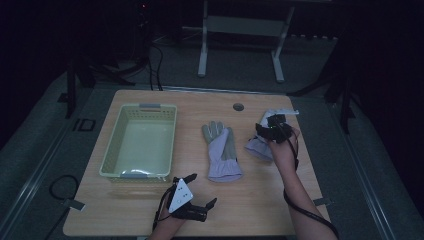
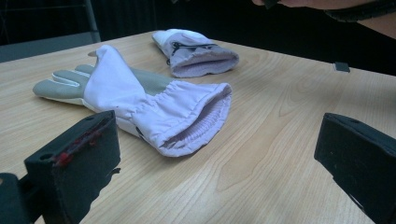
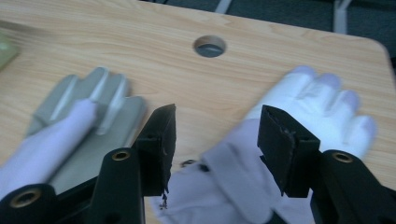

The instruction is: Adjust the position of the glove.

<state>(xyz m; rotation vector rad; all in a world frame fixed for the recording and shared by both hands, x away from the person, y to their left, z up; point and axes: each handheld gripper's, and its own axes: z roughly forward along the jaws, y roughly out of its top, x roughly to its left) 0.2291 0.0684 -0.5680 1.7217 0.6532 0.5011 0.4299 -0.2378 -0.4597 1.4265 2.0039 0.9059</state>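
While basket (image 1: 112, 159) sits empty far left, two gloves lie right of it; right gripper (image 3: 215, 140) hovers unclenched above right glove (image 3: 308, 100), left gripper (image 1: 196, 191) released near the middle glove (image 1: 222, 152).

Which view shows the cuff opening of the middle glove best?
The left gripper view: the middle glove lies close, its cuff mouth facing the camera, ribbed lining visible. The high view shows the whole glove from above, small and dim, the cuff only as an edge. The right gripper view catches its blurred fingers and palm, cuff out of frame.
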